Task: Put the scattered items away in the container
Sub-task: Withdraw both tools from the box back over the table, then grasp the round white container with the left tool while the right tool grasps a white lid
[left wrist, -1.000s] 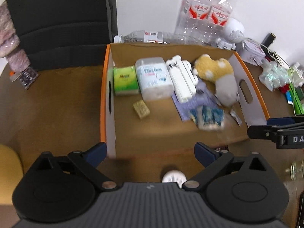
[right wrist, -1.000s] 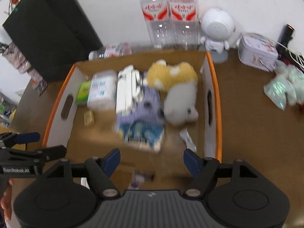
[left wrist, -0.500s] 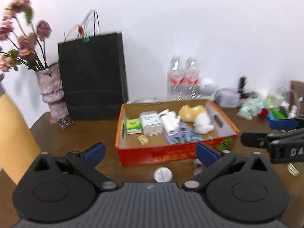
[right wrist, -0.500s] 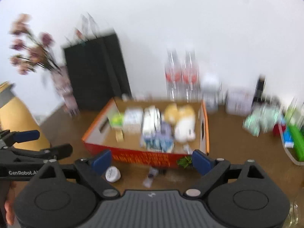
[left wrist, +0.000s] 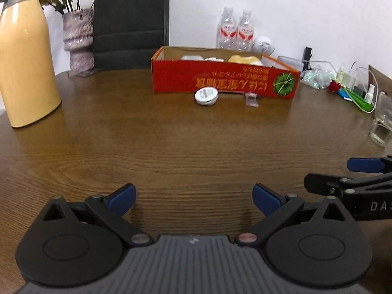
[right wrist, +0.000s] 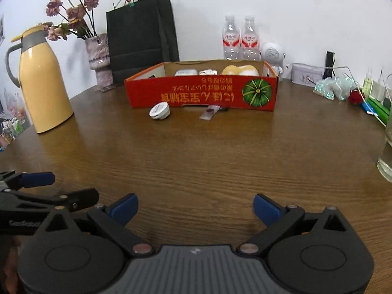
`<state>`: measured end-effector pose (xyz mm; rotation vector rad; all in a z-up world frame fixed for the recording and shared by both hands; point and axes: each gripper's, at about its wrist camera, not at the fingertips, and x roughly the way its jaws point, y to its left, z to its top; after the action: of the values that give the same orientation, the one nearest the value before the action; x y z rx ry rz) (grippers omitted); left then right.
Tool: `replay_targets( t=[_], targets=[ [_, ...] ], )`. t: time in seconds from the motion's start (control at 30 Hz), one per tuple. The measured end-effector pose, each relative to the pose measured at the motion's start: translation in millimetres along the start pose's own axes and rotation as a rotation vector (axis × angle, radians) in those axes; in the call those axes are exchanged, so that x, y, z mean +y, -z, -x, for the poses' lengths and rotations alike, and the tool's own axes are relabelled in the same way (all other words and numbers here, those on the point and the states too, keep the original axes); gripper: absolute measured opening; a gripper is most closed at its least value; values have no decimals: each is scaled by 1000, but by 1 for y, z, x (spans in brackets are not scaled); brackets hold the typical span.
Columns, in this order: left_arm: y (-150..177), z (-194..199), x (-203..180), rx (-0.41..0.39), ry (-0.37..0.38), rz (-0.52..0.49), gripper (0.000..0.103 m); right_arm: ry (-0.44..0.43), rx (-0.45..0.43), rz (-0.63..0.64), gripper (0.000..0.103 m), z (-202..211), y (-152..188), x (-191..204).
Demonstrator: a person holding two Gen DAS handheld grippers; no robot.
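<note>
A red cardboard box (left wrist: 220, 83) (right wrist: 196, 95) stands at the far middle of the round wooden table. Inside it a yellow plush toy (right wrist: 238, 69) and white packs show above the rim. A white round jar (left wrist: 206, 96) (right wrist: 159, 111) and a small clear sachet (left wrist: 251, 97) (right wrist: 210, 112) lie on the table against the box's front wall. My left gripper (left wrist: 193, 196) (right wrist: 72, 187) is open and empty, low over the near table. Beside it, my right gripper (right wrist: 194, 207) (left wrist: 330, 171) has its jaws opening with nothing between them.
A yellow thermos jug (right wrist: 44, 83) stands at the left, with a flower vase (right wrist: 99, 58) and a black paper bag (right wrist: 139, 31) behind it. Two water bottles (right wrist: 241, 39) stand behind the box. A drinking glass (right wrist: 387, 152) and small clutter (right wrist: 335, 88) sit at the right.
Both grippers drew back from above the box and sank toward the near table, so the box now shows its front wall from afar. The right gripper's jaws spread wider.
</note>
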<state>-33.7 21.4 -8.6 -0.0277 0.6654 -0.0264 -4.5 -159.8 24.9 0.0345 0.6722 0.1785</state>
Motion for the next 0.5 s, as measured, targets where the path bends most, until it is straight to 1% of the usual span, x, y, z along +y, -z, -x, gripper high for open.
replay_targets(
  t=[0.1,0.2,0.23,0.27,0.3,0.37,0.43,0.5],
  targets=[
    [2,-3,2,11,5,4,103,9,18,-5,101,-4,7,-1],
    [5,-4,2,13,3,2,103,14,8,2,102,-5,12,2],
    [3,-5,3,13,12,-2,103,17,9,7,102,-5,13,2],
    [-2,-7,5,17,37,-10,103,16,8,7,102,-5,13,2],
    [-12,-10,8,17,66,-20,103,12,5,1,102,-4,12,1],
    [-39,-22,15,-6,105,-46,103,-4,2,-29,102,-5,7,-5],
    [-70,-46,17,-29,110,-102,103,-9,-2,-58,102,-9,1,-15],
    [-94,-73,15,-19,118,-137,103,6,1,-89,102,-15,-5,-23]
  ],
)
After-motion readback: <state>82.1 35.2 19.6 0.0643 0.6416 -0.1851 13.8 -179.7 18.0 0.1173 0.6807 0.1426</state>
